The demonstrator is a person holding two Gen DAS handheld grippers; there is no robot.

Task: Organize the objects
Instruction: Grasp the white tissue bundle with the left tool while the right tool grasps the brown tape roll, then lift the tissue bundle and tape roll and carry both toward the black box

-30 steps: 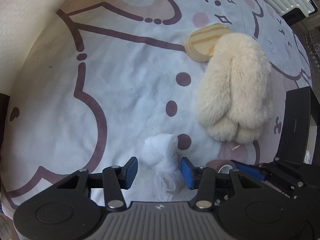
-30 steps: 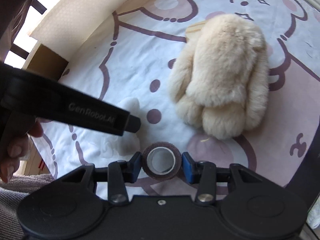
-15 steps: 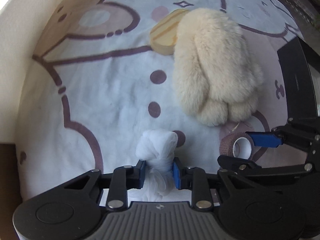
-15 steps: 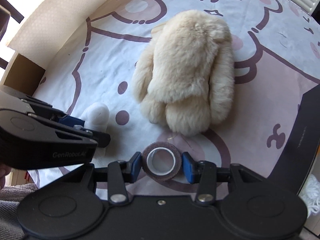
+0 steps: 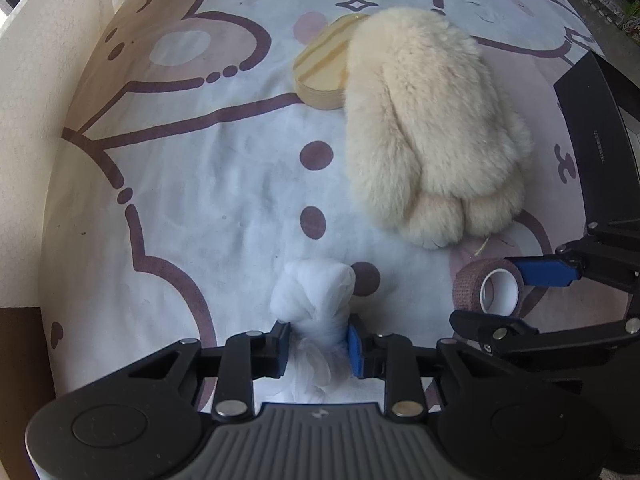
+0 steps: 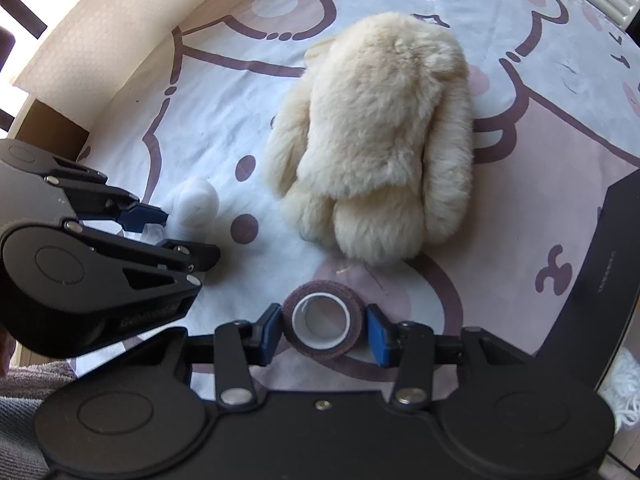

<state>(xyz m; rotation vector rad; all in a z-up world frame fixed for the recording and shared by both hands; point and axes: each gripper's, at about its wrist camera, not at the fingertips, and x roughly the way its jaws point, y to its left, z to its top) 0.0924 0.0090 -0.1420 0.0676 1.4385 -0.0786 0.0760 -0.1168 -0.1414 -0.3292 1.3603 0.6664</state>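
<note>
My left gripper [image 5: 319, 347] is shut on a knotted white mesh bundle [image 5: 314, 294], which also shows in the right wrist view [image 6: 196, 202]. My right gripper [image 6: 323, 330] is shut on a brown tape roll [image 6: 323, 319]; the roll also shows in the left wrist view [image 5: 489, 292], held at my right. A cream plush rabbit [image 5: 428, 128] lies ahead on the cartoon-print cloth, and shows in the right wrist view too [image 6: 376, 136]. A round wooden disc [image 5: 322, 68] sits behind the plush, partly hidden by it.
A black box [image 5: 592, 136] stands at the right edge of the cloth, seen also in the right wrist view [image 6: 596, 280]. A cream wall [image 5: 36, 92] borders the cloth at the left. A cardboard box [image 6: 48, 130] sits at the far left.
My left gripper's fingers closed onto the white bundle, which lay loose between them a second ago. Both views have shifted, with the plush farther from the fingers. The right gripper keeps the tape roll.
</note>
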